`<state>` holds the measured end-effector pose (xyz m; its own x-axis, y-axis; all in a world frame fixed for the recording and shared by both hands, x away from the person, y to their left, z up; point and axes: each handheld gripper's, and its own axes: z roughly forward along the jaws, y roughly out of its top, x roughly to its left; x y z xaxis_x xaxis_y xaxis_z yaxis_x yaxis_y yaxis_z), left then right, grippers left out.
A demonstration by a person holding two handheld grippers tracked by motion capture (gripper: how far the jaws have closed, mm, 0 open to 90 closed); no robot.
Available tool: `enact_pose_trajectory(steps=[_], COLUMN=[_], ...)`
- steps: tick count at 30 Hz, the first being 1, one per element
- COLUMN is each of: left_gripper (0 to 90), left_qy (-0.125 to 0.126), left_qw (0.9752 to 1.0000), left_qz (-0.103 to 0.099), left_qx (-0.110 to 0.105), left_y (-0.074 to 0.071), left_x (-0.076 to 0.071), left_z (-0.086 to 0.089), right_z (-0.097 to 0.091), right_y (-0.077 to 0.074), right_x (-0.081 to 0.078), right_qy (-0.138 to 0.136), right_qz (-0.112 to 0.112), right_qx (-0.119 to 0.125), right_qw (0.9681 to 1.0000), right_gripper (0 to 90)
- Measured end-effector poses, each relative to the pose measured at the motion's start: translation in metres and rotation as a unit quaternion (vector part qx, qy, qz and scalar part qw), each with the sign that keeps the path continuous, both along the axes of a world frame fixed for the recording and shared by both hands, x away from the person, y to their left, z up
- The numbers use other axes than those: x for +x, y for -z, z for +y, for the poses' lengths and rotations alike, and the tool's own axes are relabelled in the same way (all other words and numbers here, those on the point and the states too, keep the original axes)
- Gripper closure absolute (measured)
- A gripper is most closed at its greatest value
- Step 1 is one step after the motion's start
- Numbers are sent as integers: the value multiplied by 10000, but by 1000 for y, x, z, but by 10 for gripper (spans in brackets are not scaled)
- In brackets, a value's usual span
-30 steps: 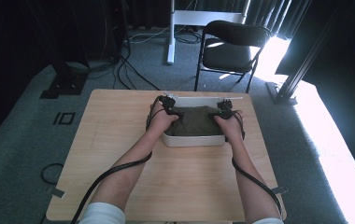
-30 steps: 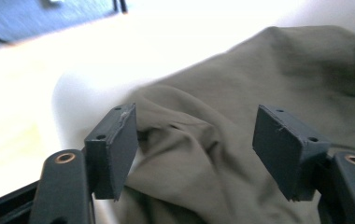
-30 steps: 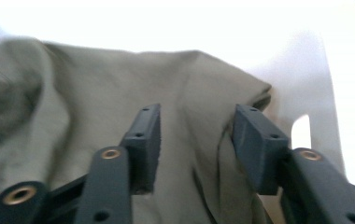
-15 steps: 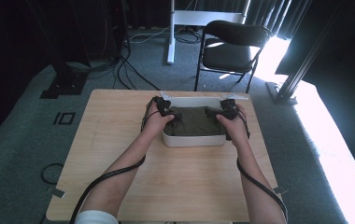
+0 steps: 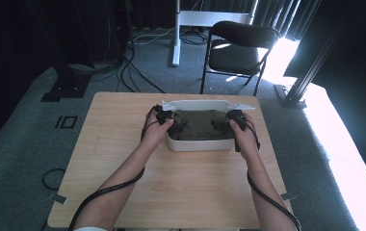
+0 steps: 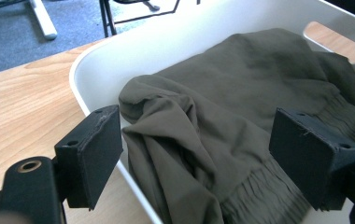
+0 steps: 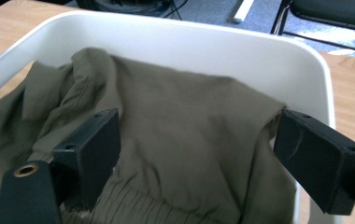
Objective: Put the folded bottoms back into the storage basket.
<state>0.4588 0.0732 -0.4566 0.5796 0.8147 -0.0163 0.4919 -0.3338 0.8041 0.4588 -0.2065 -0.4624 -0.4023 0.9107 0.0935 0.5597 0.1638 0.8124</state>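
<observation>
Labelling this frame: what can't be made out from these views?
- Floor of the white plastic bin: covered by the crumpled olive-green fabric garment in all views.
- What kind of garment it is: bunched; a ribbed hem shows in the gripper views.
- Left gripper and right gripper in the high view: hidden under the hands, too small to judge. Gripper views show jaws apart.

Lab/studio: black curtains (image 5: 22, 43), floor cables (image 5: 123, 72), rig posts (image 5: 316, 62), folding chair (image 5: 239, 41)

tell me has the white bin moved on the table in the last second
No. The white bin sits at the same spot on the wooden table, just inside its far edge, in line with the black chair.
</observation>
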Motion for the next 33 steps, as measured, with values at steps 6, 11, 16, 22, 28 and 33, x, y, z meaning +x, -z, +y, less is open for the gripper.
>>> enact_pose_trajectory(steps=[6,11,16,22,28,33], left_gripper=[190,189,190,182,182,173], left_qy=[91,116,137,144,187,264], left_qw=[9999,9999,9998,9998,9997,9995], left_qz=[-70,-83,-111,-120,-106,-160], left_qx=[-2,-24,-10,-22,-69,-80], left_y=[-2,-2,0,5,10,16], left_x=[-15,-26,-35,-47,-59,-70], left_z=[7,13,20,29,35,38], right_z=[0,1,1,0,-4,-9], right_y=[1,1,2,2,4,5], right_x=[-11,-19,-28,-40,-53,-61], right_qy=[-17,-127,-178,-243,-341,-277], right_qz=[-18,-32,-44,-171,-184,-235], right_qx=[20,-9,42,48,-53,100], right_qw=[10000,9999,9998,9995,9992,9993], right_gripper=[149,149,149,148,148,148])
